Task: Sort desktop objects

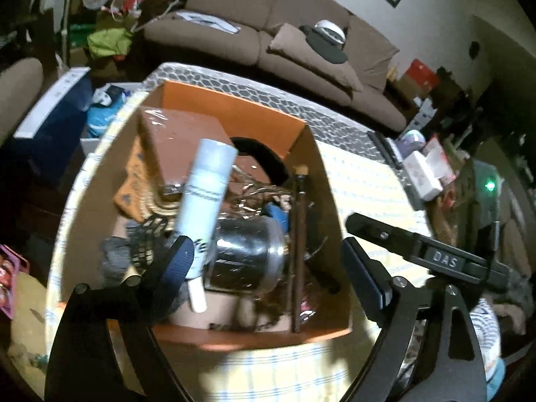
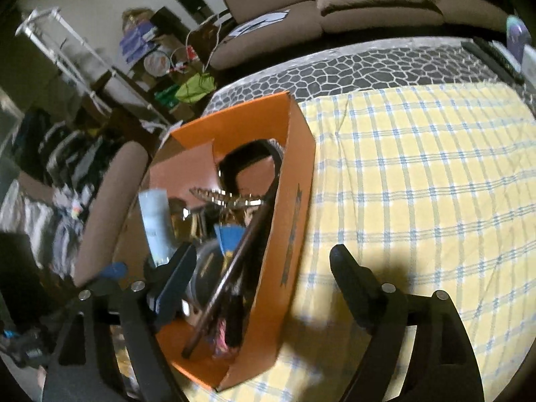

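One white tube [image 1: 206,197], tilted upright.

A yellow checked cloth [image 2: 418,174] covers the table, bearing an orange box [image 2: 294,181]

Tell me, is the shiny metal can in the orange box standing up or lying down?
Lying down. The metal can rests on its side inside the orange box.

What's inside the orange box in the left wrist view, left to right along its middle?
Grey and black mesh fabric → pale blue tube → shiny metal can → dark brown stick, all in the orange box.
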